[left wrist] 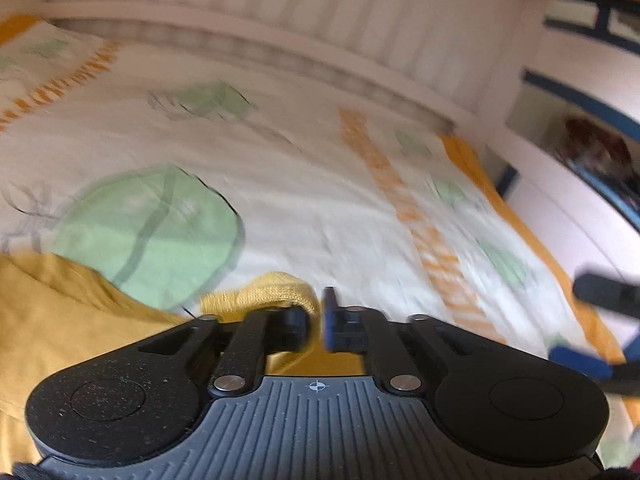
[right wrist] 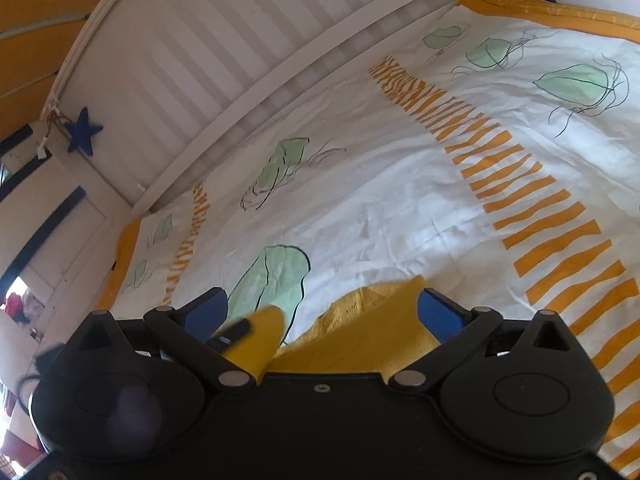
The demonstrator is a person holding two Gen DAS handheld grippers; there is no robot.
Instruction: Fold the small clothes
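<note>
Left tool (left wrist: 316, 322), low in the middle of the left wrist view, has its two fingers drawn nearly together on a ribbed yellow hem of the small mustard garment (left wrist: 60, 320). A thin strip of cloth shows between the pads, so it seems pinched there. The rest of the garment spreads to the lower left of the frame, over the white bedspread (left wrist: 300, 200) printed with green leaves and orange stripes. The view is blurred, so fine folds are hard to read. At the far right edge, part of the other tool (left wrist: 592, 320) shows, blue pads spread.

Right tool (right wrist: 332, 314) in the right wrist view stands wide open, its blue pads (right wrist: 440, 314) well apart, holding nothing. The garment (right wrist: 360, 332) lies bunched just between and below them, at the lower middle of the frame, with a yellow flap rising toward the left pad. A white slatted bed rail (right wrist: 224, 52) runs across the upper part.

By my judgement the cloth is light, soft and limp; it will sag and crease rather than keep shape. The ribbed hem and seamed corners look the firmest places to grip, taking all layers, since a thin single layer could slip out.
</note>
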